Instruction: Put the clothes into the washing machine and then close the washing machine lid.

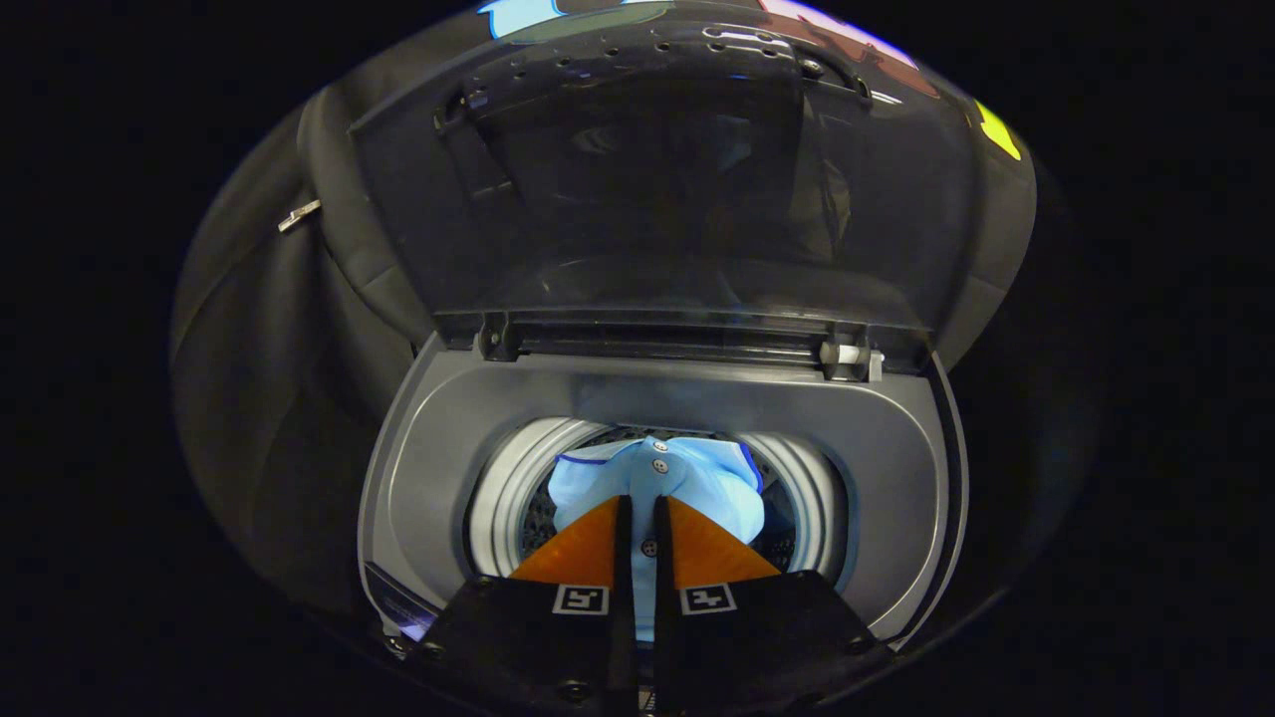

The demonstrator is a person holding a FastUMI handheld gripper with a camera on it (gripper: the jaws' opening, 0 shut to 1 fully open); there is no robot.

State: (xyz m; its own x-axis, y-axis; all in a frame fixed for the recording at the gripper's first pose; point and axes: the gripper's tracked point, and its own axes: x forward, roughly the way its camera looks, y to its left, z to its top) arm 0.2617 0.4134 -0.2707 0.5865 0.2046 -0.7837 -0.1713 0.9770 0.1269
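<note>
A light blue shirt [687, 478] with buttons and a dark-trimmed collar hangs over the round drum opening [508, 498] of a grey top-loading washing machine [438, 438]. My gripper [640, 503] points down at the drum, its orange fingers [583, 548] nearly together with a strip of the shirt's button placket pinched between them. The shirt spreads out just ahead of the fingertips, above the perforated drum. The washer's dark see-through lid [677, 199] stands upright on its hinges beyond the opening.
The grey top deck of the machine rings the drum. The lid's hinge bar [677, 344] runs along the back of the deck. Black cloth wall surrounds the machine on both sides, with a small metal zip pull [299, 215] to the left.
</note>
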